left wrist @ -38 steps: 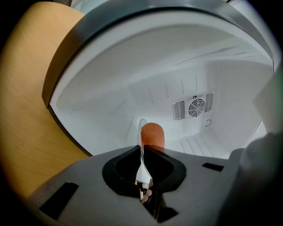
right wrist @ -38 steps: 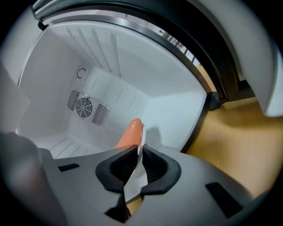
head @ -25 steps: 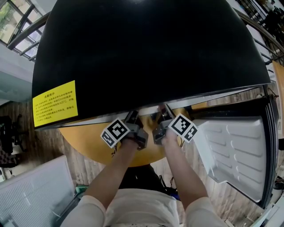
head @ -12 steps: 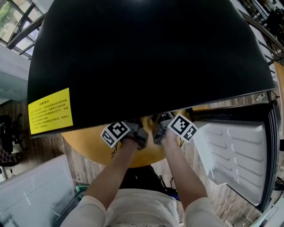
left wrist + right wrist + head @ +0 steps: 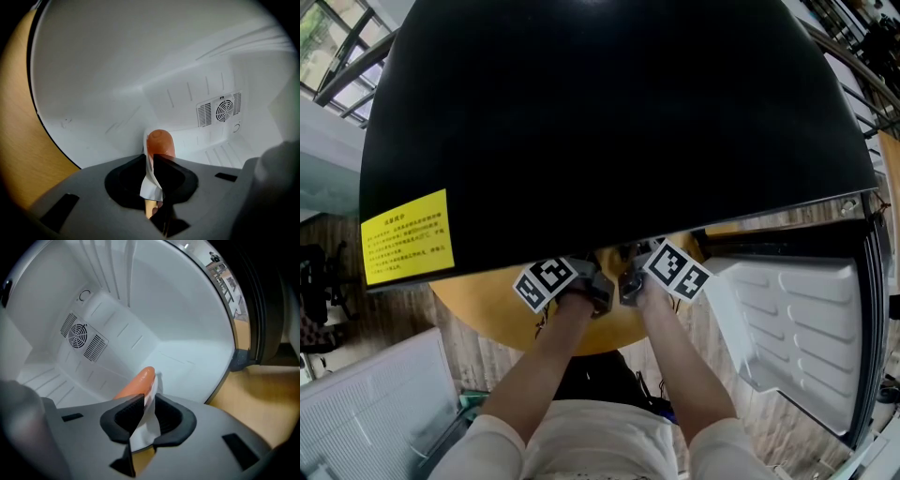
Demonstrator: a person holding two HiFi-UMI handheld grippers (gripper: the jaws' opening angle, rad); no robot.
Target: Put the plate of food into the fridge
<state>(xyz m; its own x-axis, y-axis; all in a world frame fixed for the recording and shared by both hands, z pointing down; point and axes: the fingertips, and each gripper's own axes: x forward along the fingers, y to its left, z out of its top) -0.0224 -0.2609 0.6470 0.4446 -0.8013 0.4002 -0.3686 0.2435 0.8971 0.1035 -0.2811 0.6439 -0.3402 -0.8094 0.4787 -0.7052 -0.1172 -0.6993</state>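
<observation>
Fridge (image 5: pixel 609 112) top hides the jaws in head view. Gripper views show left gripper (image 5: pixel 151 161) and right gripper (image 5: pixel 148 399) each clamped on the plate (image 5: pixel 143 434) rim, with a sausage (image 5: pixel 160 142) on it, inside the fridge.

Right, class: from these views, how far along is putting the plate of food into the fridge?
Done: the fridge door stands open, and the plate with its sausage is inside the white interior, near the fan vent. In hand: the left gripper and right gripper both clamp its rim. Left: set it down, release, withdraw. Whether it rests on anything doesn't show.
</observation>
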